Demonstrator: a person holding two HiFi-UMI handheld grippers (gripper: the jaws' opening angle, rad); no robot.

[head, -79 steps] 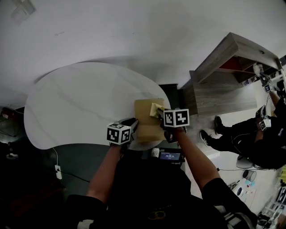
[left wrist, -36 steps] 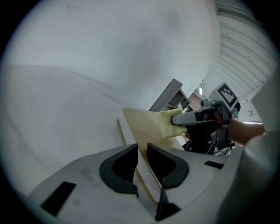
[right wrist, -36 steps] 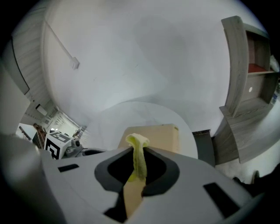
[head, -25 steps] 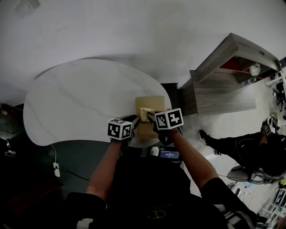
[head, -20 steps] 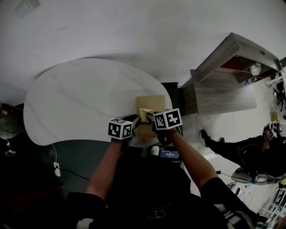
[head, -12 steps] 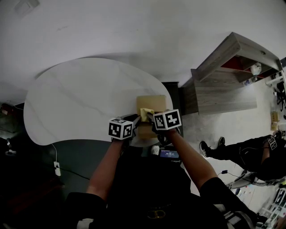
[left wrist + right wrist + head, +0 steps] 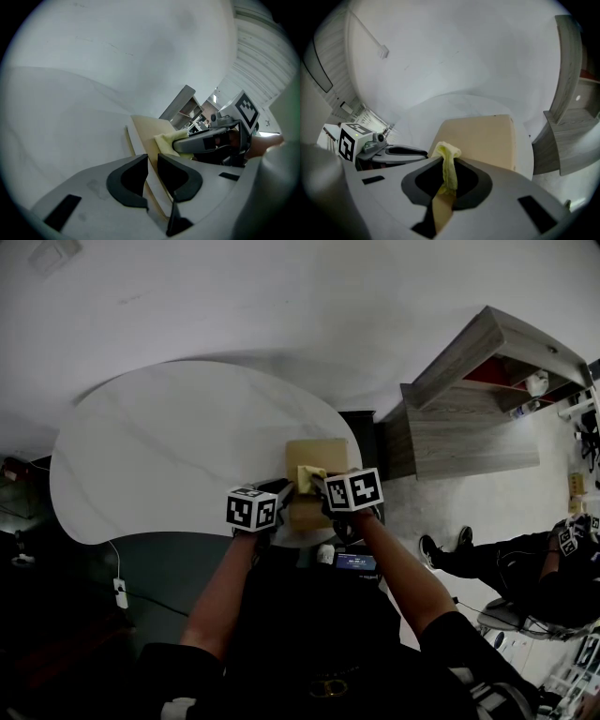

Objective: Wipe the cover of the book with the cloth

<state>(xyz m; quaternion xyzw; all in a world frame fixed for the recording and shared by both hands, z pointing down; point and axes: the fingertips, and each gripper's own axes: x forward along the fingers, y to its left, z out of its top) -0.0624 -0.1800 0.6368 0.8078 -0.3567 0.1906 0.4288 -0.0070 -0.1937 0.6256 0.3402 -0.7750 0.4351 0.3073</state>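
A tan book [image 7: 318, 457] lies at the near right edge of the white round table [image 7: 169, 456]. My right gripper [image 7: 317, 486] is shut on a yellow cloth [image 7: 310, 475], which rests on the cover near the book's left side. In the right gripper view the cloth [image 7: 447, 161] hangs pinched between the jaws above the book [image 7: 483, 138]. My left gripper [image 7: 281, 494] sits at the book's near left edge. In the left gripper view its jaws [image 7: 152, 161] stand nearly together, with the book's edge [image 7: 143, 140] running between them.
A grey wooden shelf unit [image 7: 469, 399] stands right of the table. Beyond it, a person [image 7: 525, 563] in dark clothes sits on the floor. A small dark device with a lit screen [image 7: 354, 563] sits below the table's near edge. A cable and plug [image 7: 120, 594] hang at left.
Since 3.2 s ago my right gripper has carried the cloth leftward across the cover. Over the last second both grippers barely move. The person at the right has shifted.
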